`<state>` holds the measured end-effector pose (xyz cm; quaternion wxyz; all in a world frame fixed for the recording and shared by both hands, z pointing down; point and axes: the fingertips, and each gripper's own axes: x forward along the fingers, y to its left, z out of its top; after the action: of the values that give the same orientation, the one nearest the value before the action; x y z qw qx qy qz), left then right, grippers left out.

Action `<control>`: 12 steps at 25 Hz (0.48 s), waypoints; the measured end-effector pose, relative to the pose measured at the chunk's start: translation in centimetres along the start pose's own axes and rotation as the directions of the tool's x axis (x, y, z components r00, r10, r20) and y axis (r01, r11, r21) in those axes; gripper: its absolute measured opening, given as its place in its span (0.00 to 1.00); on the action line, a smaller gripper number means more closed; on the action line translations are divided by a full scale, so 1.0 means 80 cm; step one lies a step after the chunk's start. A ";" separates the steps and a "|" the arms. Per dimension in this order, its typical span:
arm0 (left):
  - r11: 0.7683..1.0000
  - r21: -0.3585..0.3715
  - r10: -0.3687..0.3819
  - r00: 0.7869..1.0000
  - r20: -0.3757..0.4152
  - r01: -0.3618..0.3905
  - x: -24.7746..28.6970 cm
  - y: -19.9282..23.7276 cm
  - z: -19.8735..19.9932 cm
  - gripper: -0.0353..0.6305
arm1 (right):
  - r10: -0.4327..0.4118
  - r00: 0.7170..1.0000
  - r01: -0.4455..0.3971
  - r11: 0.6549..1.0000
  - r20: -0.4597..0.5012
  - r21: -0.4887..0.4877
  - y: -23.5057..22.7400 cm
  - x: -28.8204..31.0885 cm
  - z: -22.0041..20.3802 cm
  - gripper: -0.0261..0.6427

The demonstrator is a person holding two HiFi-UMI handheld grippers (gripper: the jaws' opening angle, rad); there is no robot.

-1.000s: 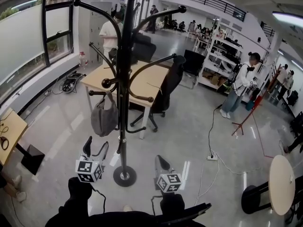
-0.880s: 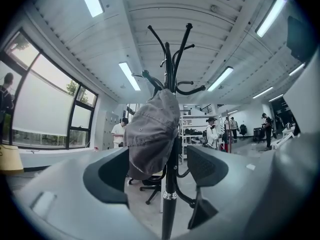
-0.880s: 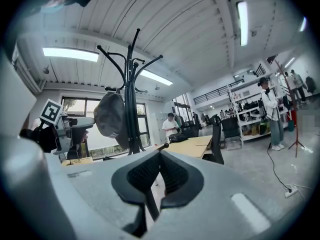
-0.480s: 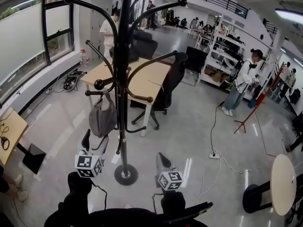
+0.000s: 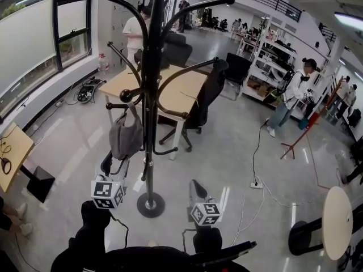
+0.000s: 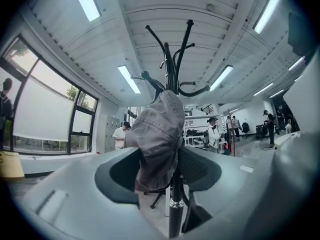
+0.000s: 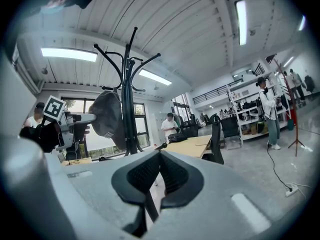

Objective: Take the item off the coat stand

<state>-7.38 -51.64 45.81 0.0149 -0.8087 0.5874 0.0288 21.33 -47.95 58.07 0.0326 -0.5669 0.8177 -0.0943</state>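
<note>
The black coat stand (image 5: 152, 95) rises in the middle of the head view, with its round base (image 5: 150, 204) on the floor. A grey cap (image 5: 126, 135) hangs on a low left hook. My left gripper (image 5: 114, 166) reaches up under the cap. In the left gripper view the cap's lower part (image 6: 157, 134) sits between the jaws of the left gripper (image 6: 157, 170), which are closing; room still shows beside the left pad. My right gripper (image 5: 195, 187) stays low to the right of the base, its pads together and nothing in it (image 7: 161, 156).
A wooden desk (image 5: 170, 86) and a black office chair (image 5: 201, 103) stand behind the stand. A person in white (image 5: 292, 95) stands at right near a red stand (image 5: 306, 129). A round table (image 5: 336, 220) is at lower right, and a cable with a power strip (image 5: 255, 183) lies on the floor.
My left gripper has risen until its jaws are around the bottom of the cap. The right gripper has hardly moved.
</note>
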 end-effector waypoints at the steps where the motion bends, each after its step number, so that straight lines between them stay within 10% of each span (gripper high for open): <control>1: 1.000 0.003 0.004 1.000 0.001 -0.004 -0.001 0.001 0.001 0.38 | 0.000 1.000 0.000 1.000 0.000 0.000 0.002 -0.001 0.000 0.04; 12: 0.999 0.034 0.030 0.999 0.016 -0.030 -0.004 0.004 0.013 0.13 | -0.017 1.000 0.017 1.000 -0.007 -0.004 0.003 -0.014 -0.002 0.04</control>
<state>-7.80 -51.37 44.83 0.0326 -0.7991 0.5997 0.0252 21.47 -46.83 58.12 0.0275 -0.5734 0.8133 -0.0949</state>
